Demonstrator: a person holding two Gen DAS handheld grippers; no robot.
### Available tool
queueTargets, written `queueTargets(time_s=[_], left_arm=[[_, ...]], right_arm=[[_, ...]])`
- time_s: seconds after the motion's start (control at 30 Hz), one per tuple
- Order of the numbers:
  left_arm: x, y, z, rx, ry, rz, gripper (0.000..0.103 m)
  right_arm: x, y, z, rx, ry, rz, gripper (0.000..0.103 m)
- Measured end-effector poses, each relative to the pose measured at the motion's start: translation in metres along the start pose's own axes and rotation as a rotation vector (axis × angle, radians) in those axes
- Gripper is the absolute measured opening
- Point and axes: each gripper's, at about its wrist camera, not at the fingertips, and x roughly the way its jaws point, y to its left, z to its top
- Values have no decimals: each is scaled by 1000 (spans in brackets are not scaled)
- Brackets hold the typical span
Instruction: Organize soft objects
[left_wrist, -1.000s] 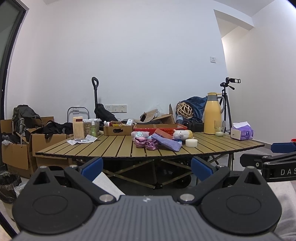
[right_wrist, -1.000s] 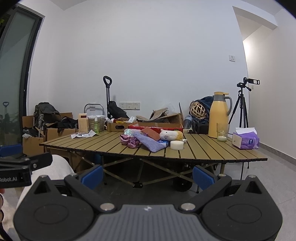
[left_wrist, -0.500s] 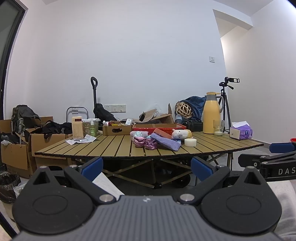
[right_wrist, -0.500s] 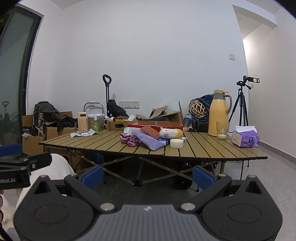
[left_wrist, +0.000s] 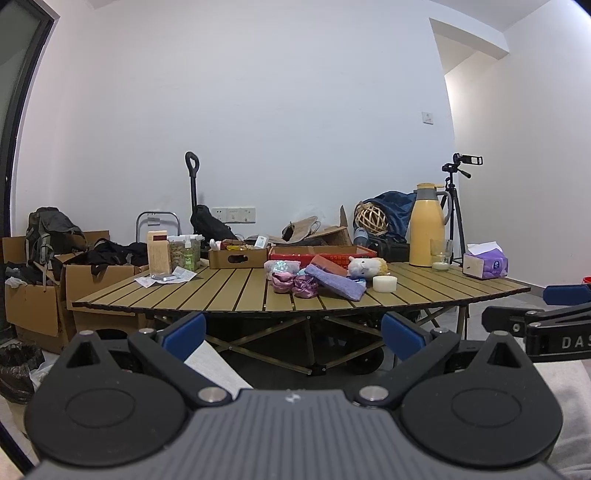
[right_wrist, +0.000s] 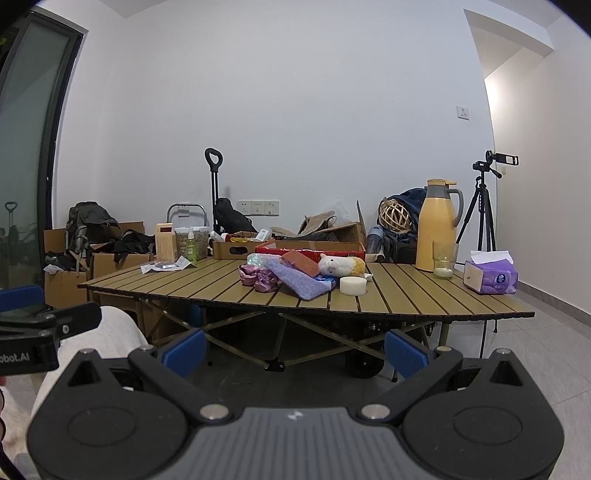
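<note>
Both grippers edged nearer the table (left_wrist: 236, 291) — two pink pouches (left_wrist: 294, 285), one plush (left_wrist: 365, 265).

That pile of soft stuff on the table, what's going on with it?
Nothing is being handled yet. A person holds the left gripper and right gripper open and empty, short of the slatted table. The soft things lie in a heap there: a plush toy, a purple cloth and pink fabric pieces.
</note>
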Motion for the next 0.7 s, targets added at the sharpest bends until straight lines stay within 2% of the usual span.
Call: queueTargets(time_s=[0.7], left_arm=[[3, -1, 0, 5, 0, -6, 103]], right_arm=[[3, -3, 2, 5, -10, -14, 103]])
